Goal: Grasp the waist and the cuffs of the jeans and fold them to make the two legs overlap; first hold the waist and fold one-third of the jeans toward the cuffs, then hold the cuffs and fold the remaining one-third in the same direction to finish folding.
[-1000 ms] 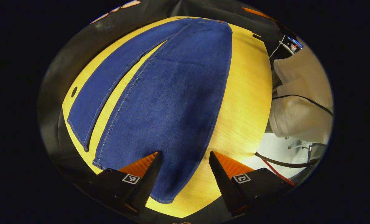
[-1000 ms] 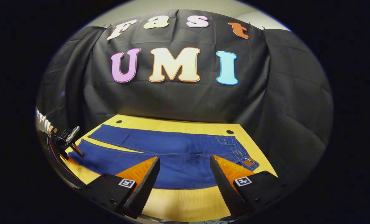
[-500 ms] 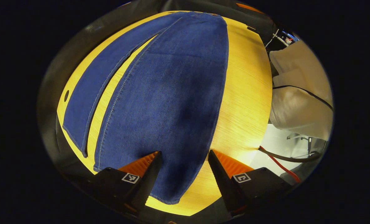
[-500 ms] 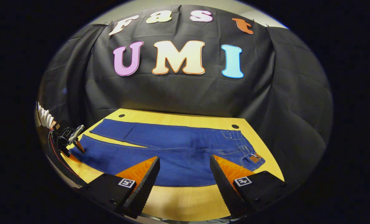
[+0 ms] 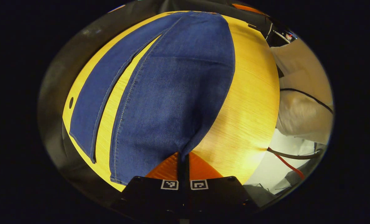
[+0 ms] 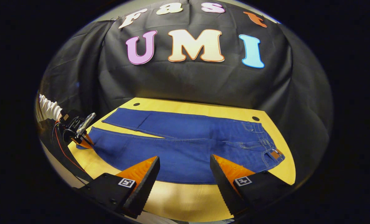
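Blue jeans [image 5: 172, 93] lie flat on a yellow wooden table [image 5: 250, 93], the two legs side by side with a narrow gap between them. My left gripper [image 5: 183, 155] is shut on the corner of the near leg's cuff, and the denim puckers up into its fingers. In the right gripper view the jeans [image 6: 185, 146] stretch across the table [image 6: 178, 202], with the waist [image 6: 270, 152] at the right. The left gripper [image 6: 83, 141] sits at the cuff on the far left. My right gripper [image 6: 184, 160] hangs open above the near leg's middle, holding nothing.
A person in light clothing [image 5: 300, 105] stands past the table's right edge, with cables [image 5: 284, 157] hanging below. A white sleeve [image 6: 49, 107] shows behind the left gripper. Round holes [image 6: 255, 118] mark the table's back corners. Black cloth walls the booth behind.
My left gripper went from open over the near cuff to shut on it. My right gripper, still open, tilted down a little, so the jeans show more fully.
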Demonstrator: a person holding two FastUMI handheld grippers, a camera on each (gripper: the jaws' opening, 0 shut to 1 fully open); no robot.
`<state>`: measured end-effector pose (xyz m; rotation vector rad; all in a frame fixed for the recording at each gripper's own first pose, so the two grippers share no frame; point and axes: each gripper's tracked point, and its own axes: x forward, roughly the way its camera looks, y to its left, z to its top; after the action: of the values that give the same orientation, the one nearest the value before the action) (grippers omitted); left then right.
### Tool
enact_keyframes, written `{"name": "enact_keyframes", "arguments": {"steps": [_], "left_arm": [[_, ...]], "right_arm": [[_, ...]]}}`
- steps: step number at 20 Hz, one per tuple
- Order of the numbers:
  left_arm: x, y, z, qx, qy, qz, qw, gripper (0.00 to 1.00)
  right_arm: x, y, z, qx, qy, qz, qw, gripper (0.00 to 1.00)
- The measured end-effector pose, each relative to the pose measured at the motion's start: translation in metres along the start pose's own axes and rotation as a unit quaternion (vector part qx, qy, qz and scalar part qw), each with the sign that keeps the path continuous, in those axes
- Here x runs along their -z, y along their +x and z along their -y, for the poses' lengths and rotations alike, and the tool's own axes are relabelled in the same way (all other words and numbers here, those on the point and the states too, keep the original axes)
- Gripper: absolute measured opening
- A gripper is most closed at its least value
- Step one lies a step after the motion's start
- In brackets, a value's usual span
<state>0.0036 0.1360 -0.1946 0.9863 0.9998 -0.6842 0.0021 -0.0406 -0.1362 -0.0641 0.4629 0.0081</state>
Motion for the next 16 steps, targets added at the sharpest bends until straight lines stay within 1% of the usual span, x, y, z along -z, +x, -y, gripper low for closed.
{"name": "enact_keyframes", "arguments": {"steps": [3,5,6,8,11,14,16], "left_arm": [[-0.002,0.001,-0.001,0.004,-0.004,-0.004,1.0,0.0],[-0.002,0.001,-0.001,0.005,-0.007,-0.004,1.0,0.0],[-0.001,0.001,-0.001,0.006,-0.011,-0.006,1.0,0.0],[-0.001,0.001,-0.001,0.004,-0.016,-0.012,1.0,0.0],[-0.001,0.002,-0.002,0.0,-0.024,-0.025,0.999,0.0],[0.001,0.002,-0.004,-0.006,-0.031,-0.042,0.999,0.0],[0.0,0.004,-0.004,-0.008,-0.04,-0.049,0.998,0.0]], "right_arm": [[0.019,0.01,0.003,-0.024,-0.037,-0.035,0.998,0.99],[0.037,0.013,0.02,-0.04,-0.08,-0.069,0.994,0.99],[0.049,0.014,0.031,-0.046,-0.103,-0.092,0.989,0.99],[0.068,0.018,0.057,-0.058,-0.146,-0.134,0.978,0.99],[0.086,0.028,0.098,-0.074,-0.208,-0.185,0.958,1.0],[0.107,0.042,0.132,-0.091,-0.238,-0.235,0.938,0.99],[0.121,0.05,0.154,-0.098,-0.261,-0.269,0.922,1.0]]}}
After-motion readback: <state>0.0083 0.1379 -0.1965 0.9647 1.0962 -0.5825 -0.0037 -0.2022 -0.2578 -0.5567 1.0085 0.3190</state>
